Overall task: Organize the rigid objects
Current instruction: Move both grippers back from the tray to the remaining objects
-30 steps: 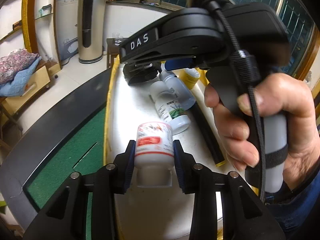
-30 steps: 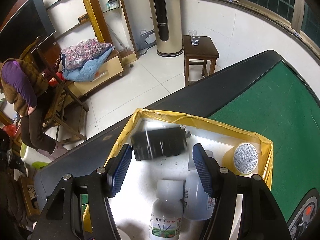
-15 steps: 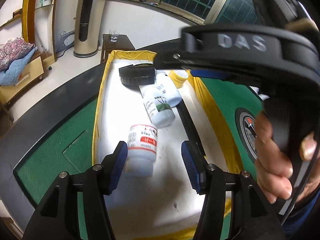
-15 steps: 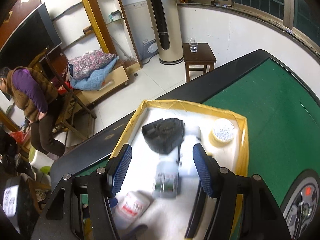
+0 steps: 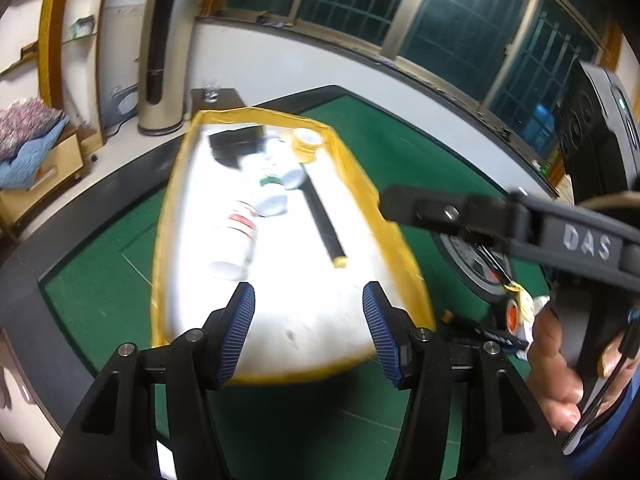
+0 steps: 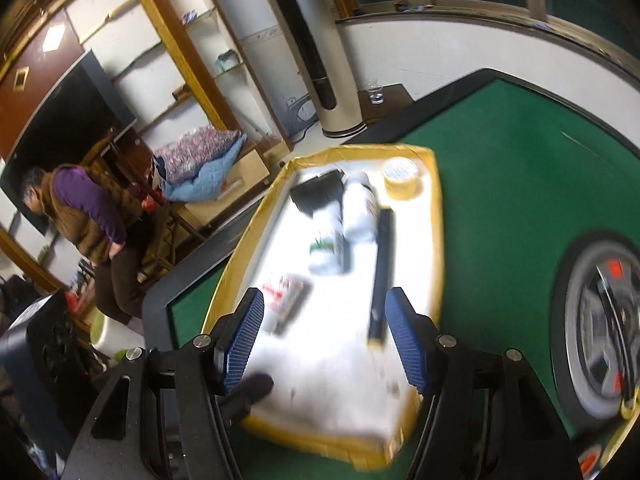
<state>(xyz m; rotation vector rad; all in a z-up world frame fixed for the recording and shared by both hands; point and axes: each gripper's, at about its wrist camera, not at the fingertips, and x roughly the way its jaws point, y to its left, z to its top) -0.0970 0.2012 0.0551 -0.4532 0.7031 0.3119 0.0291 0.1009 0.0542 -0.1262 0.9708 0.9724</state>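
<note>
Now the red-labelled bottle lies on its side in the yellow-rimmed tray, just nearer the cameras than the green-labelled bottle and beside the black stick. It looks like light, stiff plastic with a smooth, likely slippery label; gripping across the round body seems safest, since it may roll. Beyond it sit a black box and a yellow tape roll. Both the left gripper and right gripper are parted halfway and empty; the left jaws have just been opening, with nothing between them.
</note>
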